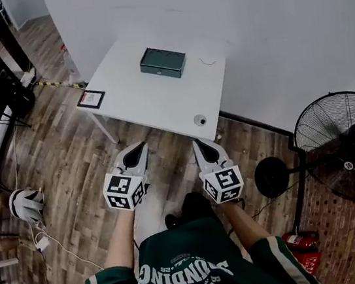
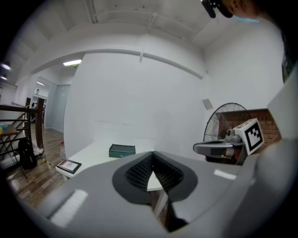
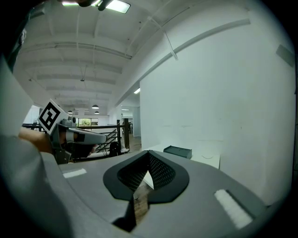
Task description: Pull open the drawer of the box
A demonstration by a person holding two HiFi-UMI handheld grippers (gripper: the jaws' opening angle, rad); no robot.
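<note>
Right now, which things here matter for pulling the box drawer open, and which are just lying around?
For the job: green box on the white table; left gripper and right gripper, both shut and empty.

Lying about: framed card, small round object near the table edge, standing fan, fire extinguishers.

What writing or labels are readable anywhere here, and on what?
Green shirt: large white lettering, upside down here, not surely readable.
Framed card at the table corner: too small to read.
Dark green box: no legible label.
Marker cubes: black-and-white patterns, no words.
</note>
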